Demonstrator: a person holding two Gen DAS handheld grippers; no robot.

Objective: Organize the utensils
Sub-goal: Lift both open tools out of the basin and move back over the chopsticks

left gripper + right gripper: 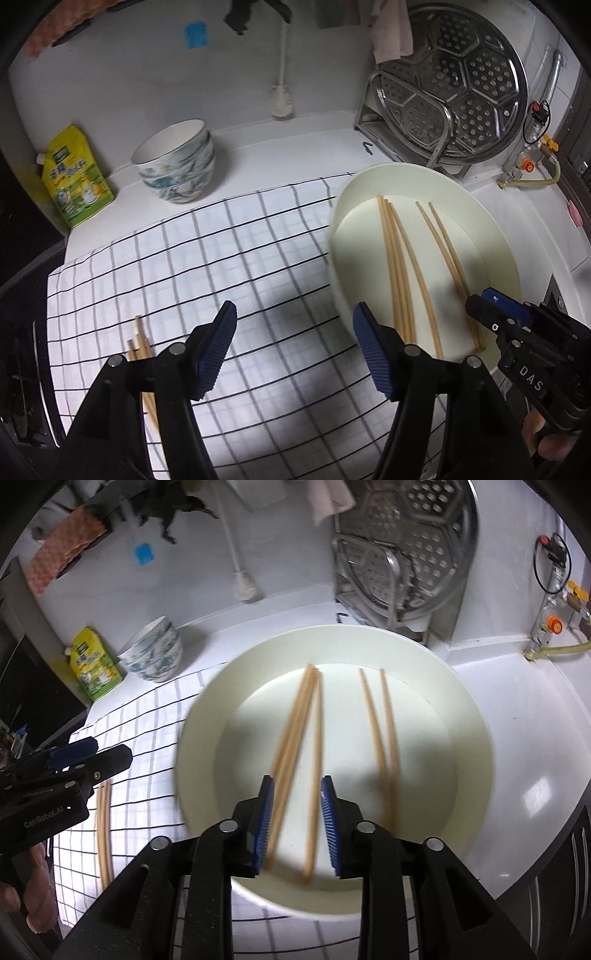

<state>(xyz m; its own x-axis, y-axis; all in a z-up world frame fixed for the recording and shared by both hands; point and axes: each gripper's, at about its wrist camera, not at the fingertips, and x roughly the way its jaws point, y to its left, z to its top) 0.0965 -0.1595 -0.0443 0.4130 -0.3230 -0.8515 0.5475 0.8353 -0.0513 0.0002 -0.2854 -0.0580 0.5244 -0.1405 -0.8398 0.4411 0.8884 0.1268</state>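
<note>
Right wrist view: right gripper (295, 827) parted, pads clear of the chopsticks (314, 768) inside the white plate (476, 738); left gripper (293, 354) parted, empty; might nudge sticks crooked.

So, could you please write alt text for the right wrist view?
The right gripper, jaws open, hovers over a white plate holding five chopsticks. Two more chopsticks lie on a checked cloth at left, by the left gripper.
</note>
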